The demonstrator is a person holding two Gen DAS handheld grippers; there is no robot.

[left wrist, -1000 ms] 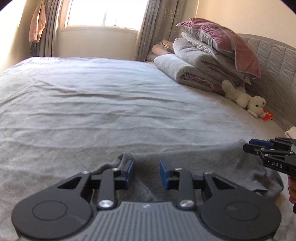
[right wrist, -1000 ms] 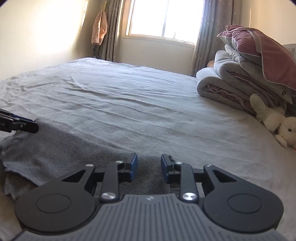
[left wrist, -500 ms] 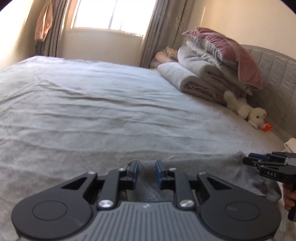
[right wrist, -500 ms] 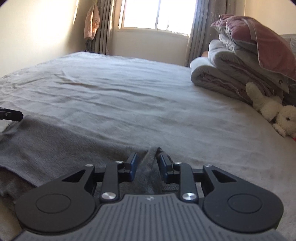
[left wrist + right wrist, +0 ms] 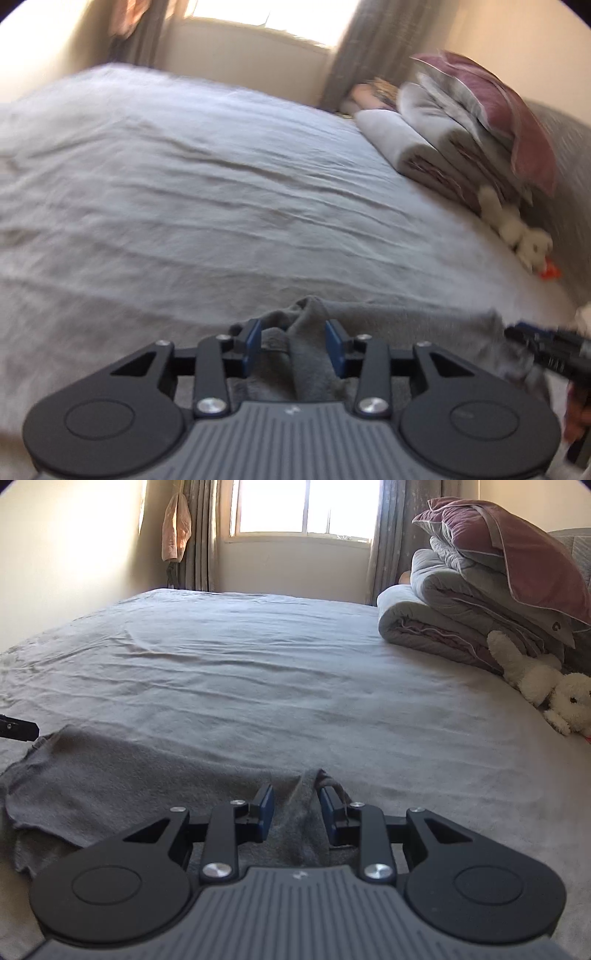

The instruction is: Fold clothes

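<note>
A grey garment (image 5: 110, 775) lies spread across the near part of the bed, and its far edge also shows in the left wrist view (image 5: 406, 332). My left gripper (image 5: 293, 343) sits at the garment's left end. Its jaws are opening, and a bunched fold stands loosely between the blue pads. My right gripper (image 5: 295, 808) is shut on a raised ridge of the garment at its right end. Each gripper's tip shows at the edge of the other's view: the right gripper (image 5: 524, 336) and the left gripper (image 5: 18, 729). The left wrist view is blurred.
The grey bedsheet (image 5: 258, 664) stretches wrinkled to the window wall. Folded quilts (image 5: 443, 620) topped by a pink pillow (image 5: 517, 561) are stacked at the right by the headboard. A white plush toy (image 5: 546, 679) lies beside them. Curtains (image 5: 199, 535) hang at the back.
The left jaws narrowed on the cloth, then spread wider, and the left view rolled and shifted. The right jaws came in on the cloth, which now stands as a ridge between the pads.
</note>
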